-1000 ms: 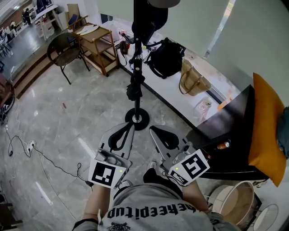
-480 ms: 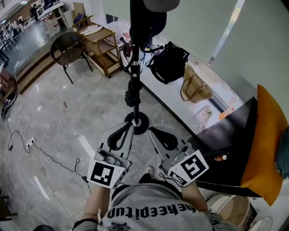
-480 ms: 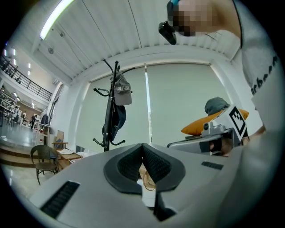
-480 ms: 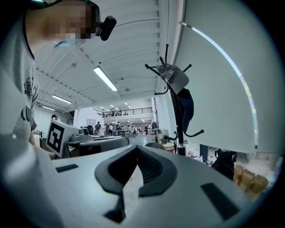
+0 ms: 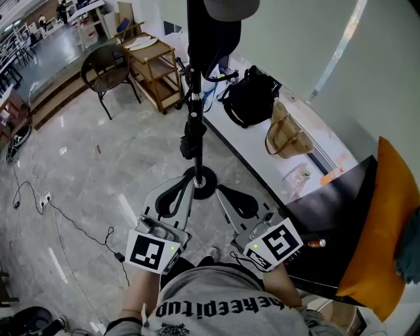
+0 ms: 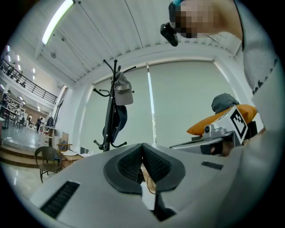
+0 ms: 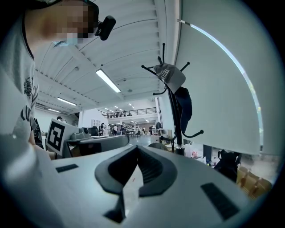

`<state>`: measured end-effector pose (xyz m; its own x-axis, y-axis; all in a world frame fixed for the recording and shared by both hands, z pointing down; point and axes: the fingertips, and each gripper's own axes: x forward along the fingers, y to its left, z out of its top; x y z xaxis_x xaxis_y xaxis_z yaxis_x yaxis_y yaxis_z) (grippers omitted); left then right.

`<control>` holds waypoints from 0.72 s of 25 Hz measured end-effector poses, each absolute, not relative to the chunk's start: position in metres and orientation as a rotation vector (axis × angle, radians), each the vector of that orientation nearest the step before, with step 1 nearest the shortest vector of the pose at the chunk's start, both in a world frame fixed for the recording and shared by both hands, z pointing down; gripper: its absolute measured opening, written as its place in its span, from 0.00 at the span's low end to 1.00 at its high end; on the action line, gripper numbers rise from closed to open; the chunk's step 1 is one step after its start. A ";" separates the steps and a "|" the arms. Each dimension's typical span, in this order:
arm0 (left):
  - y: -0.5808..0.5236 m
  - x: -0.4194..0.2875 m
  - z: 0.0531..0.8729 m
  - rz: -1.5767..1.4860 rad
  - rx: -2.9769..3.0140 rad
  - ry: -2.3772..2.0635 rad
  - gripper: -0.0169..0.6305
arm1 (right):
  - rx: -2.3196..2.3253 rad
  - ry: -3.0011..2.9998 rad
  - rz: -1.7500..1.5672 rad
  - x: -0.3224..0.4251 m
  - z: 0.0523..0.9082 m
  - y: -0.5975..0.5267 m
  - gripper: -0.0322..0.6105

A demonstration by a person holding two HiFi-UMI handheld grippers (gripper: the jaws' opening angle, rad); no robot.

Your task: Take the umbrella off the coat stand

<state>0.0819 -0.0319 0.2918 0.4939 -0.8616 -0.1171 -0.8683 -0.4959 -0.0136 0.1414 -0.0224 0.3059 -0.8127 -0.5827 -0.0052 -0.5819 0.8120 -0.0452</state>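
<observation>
You held your left gripper (image 5: 189, 180) and right gripper (image 5: 221, 188) short of the coat stand (image 5: 195, 125), both sets of jaws closed on nothing.

The floor (image 5: 92, 164) is gleaming like polished grey stone, throwing back light streaks at left. The stand (image 5: 195, 98) is showing matt black metal, with a grey cloth cap (image 5: 231, 5) at the top edge. The trolley (image 5: 172, 75) at upper left is looking like pale wood. The left gripper (image 5: 191, 180) and right gripper (image 5: 220, 188) are showing matt light-grey plastic with ribbed black pads (image 7: 149, 167). At right, the cushion (image 5: 377, 223) is looking like orange cloth, and the basket (image 5: 289, 138) is showing woven straw.
</observation>
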 end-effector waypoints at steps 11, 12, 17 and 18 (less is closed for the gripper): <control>-0.033 0.096 0.291 0.126 -2.621 1.581 0.05 | -0.892 2.987 -0.088 0.153 0.311 -0.027 0.07; -0.032 0.096 0.291 0.125 -2.621 1.581 0.05 | -0.891 2.988 -0.089 0.152 0.311 -0.027 0.07; -0.034 0.096 0.292 0.124 -2.636 1.574 0.05 | -0.909 2.981 -0.092 0.152 0.310 -0.030 0.07; -0.036 0.096 0.292 0.126 -2.639 1.570 0.05 | -0.918 2.977 -0.095 0.153 0.309 -0.032 0.07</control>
<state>0.0955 -0.0358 0.2915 0.4750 -0.8736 -0.1054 -0.8792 -0.4761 -0.0167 0.1528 -0.0318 0.3094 -0.8261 -0.5634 -0.0055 -0.5619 0.8246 -0.0656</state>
